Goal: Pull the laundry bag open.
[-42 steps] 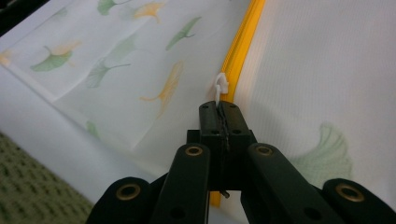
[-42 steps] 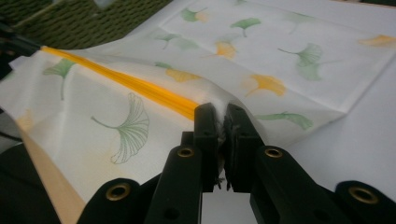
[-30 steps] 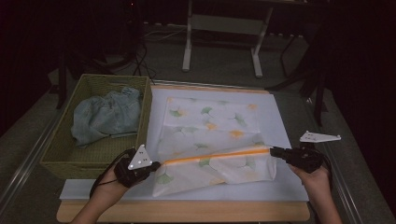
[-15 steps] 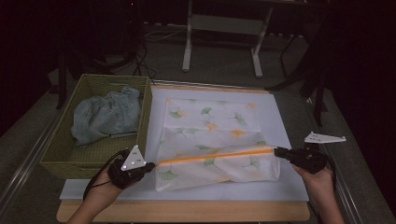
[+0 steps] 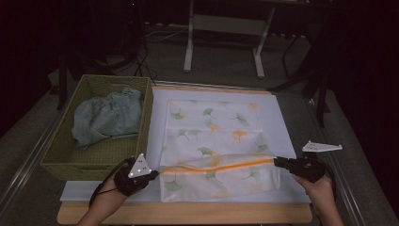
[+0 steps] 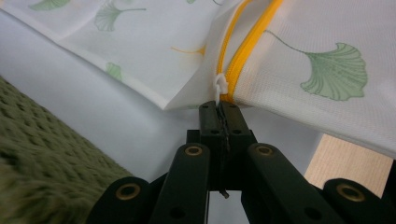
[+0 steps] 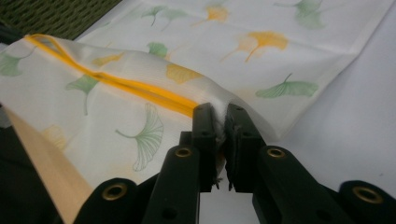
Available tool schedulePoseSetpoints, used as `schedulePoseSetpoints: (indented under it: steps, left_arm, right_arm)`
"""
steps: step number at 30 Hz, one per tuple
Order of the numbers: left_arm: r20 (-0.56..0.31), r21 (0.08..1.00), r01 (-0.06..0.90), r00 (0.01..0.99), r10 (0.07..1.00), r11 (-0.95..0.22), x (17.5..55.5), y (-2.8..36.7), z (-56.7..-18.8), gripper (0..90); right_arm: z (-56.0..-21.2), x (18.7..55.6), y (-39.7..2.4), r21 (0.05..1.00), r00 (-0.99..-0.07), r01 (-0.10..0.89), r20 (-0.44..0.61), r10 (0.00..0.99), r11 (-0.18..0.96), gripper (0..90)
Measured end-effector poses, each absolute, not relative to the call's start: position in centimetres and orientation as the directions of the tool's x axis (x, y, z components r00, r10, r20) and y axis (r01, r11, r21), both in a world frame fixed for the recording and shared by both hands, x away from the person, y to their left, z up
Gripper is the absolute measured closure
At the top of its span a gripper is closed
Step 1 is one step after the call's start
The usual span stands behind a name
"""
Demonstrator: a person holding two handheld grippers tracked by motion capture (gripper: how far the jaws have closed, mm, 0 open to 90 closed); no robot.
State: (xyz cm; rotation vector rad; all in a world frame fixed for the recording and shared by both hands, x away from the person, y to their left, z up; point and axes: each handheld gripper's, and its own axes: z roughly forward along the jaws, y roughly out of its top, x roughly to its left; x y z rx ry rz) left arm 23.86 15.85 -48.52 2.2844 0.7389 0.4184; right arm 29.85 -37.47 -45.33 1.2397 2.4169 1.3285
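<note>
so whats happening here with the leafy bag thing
A person holds a mesh laundry bag stretched between two grippers. The left gripper is shut at its orange zipper end, by the white pull; the right gripper pinches the opposite end. A leaf-print cloth lies flat behind it, and a green basket holds bluish clothing.

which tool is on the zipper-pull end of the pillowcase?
The left tool: its shut jaws pinch the pillowcase right below the white zipper pull. The right tool just clamps fabric at the orange zipper's other end.
</note>
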Motion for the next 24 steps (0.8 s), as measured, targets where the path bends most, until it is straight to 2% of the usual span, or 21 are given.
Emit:
schedulePoseSetpoints:
  steps: [4, 6, 8, 9, 11, 13, 16, 18, 19, 22, 24]
  left_arm:
    - [0.075, 0.692, 0.394, 0.794, 0.604, -0.605, 23.9, 15.6, -49.3, 90.0]
    - [0.080, 0.692, 0.393, 0.792, 0.605, -0.605, 23.9, 15.6, -49.4, 90.0]
    - [0.081, 0.700, 0.396, 0.783, 0.617, -0.594, 23.9, 15.7, -49.5, 90.0]
    - [0.081, 0.700, 0.396, 0.783, 0.617, -0.594, 23.9, 15.7, -49.5, 90.0]
    - [0.067, 0.711, 0.399, 0.780, 0.622, -0.578, 23.9, 15.9, -49.4, 89.8]
    - [0.061, 0.711, 0.401, 0.783, 0.619, -0.577, 23.8, 16.0, -49.4, 88.9]
    - [0.063, 0.715, 0.396, 0.785, 0.617, -0.576, 23.6, 16.1, -49.1, 79.3]
    - [0.064, 0.721, 0.393, 0.782, 0.620, -0.570, 23.4, 16.1, -49.0, 69.5]
    - [0.067, 0.734, 0.384, 0.780, 0.622, -0.560, 23.1, 16.2, -48.6, 66.7]
    - [0.059, 0.736, 0.390, 0.778, 0.626, -0.554, 22.9, 16.3, -48.3, 59.4]
    - [0.048, 0.746, 0.393, 0.774, 0.632, -0.538, 22.6, 16.4, -47.9, 57.9]
  right_arm:
    - [-45.6, 29.7, -37.7, 0.744, -0.648, 0.606, 0.257, 0.717, 0.281, 72.1]
    - [-45.5, 29.7, -37.7, 0.746, -0.643, 0.605, 0.251, 0.723, 0.279, 70.2]
    - [-45.2, 29.7, -37.7, 0.754, -0.644, 0.594, 0.236, 0.728, 0.281, 61.6]
    - [-45.2, 29.7, -37.7, 0.754, -0.644, 0.594, 0.236, 0.728, 0.281, 61.6]
    - [-44.9, 29.6, -37.3, 0.773, -0.648, 0.568, 0.209, 0.732, 0.282, 48.9]
    - [-44.8, 29.6, -36.9, 0.776, -0.654, 0.562, 0.206, 0.728, 0.286, 45.9]
    - [-44.7, 29.6, -36.1, 0.783, -0.673, 0.550, 0.209, 0.710, 0.290, 38.9]
    - [-44.7, 29.6, -35.8, 0.785, -0.679, 0.547, 0.212, 0.703, 0.291, 37.1]
    - [-44.7, 29.5, -35.3, 0.787, -0.701, 0.540, 0.224, 0.677, 0.299, 28.3]
    - [-44.6, 29.4, -34.5, 0.796, -0.726, 0.527, 0.238, 0.645, 0.299, 20.7]
    - [-44.6, 29.4, -34.3, 0.800, -0.736, 0.522, 0.248, 0.630, 0.295, 19.2]
